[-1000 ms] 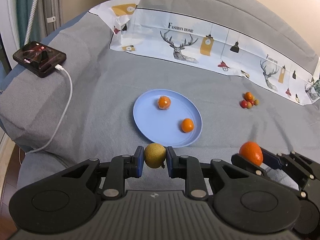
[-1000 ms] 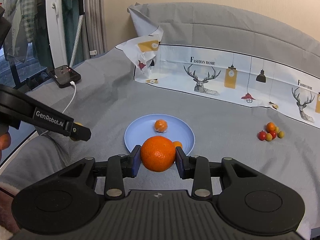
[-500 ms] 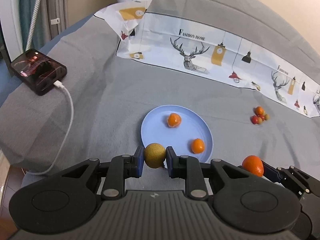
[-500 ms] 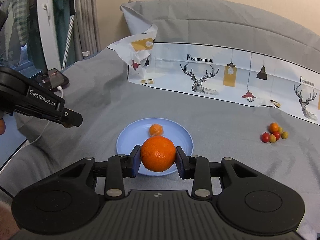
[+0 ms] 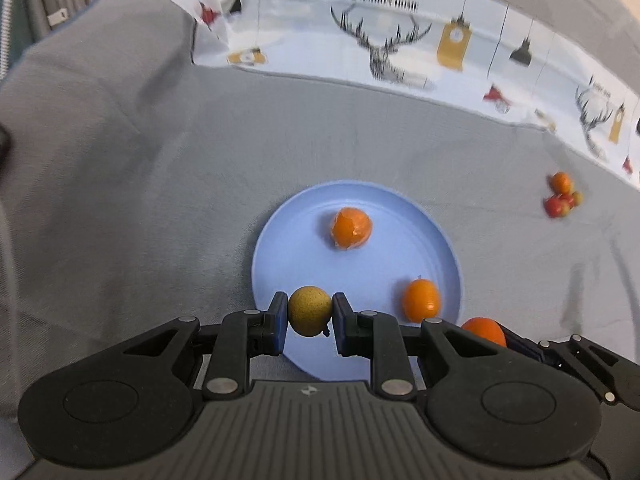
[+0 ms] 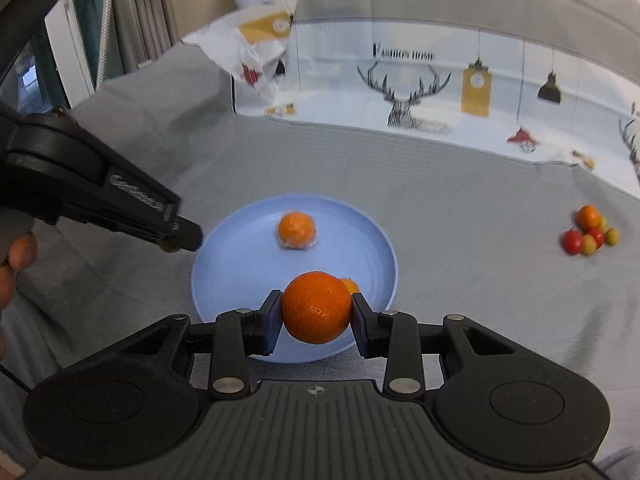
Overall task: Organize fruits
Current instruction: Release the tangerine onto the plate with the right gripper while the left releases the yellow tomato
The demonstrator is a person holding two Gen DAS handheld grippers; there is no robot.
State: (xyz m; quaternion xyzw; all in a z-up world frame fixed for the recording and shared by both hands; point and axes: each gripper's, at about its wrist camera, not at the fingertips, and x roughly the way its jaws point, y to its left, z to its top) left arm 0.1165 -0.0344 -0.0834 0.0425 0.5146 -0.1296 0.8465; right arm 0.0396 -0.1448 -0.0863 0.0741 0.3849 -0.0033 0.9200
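Note:
My left gripper is shut on a small yellow-brown fruit and hangs over the near left rim of a light blue plate. On the plate lie a wrapped mandarin and a small orange fruit. My right gripper is shut on a large orange above the plate's near edge, half hiding the small orange fruit. In the right wrist view the left gripper reaches in from the left. The large orange also shows at the lower right of the left wrist view.
A cluster of cherry tomatoes lies on the grey sheet to the right of the plate. A white cloth printed with deer covers the back. A person's hand shows at the left edge, with curtains behind.
Both grippers moved forward and down toward the plate with their fruits still held, so the plate looms larger. The phone and its cable have left the left wrist view.

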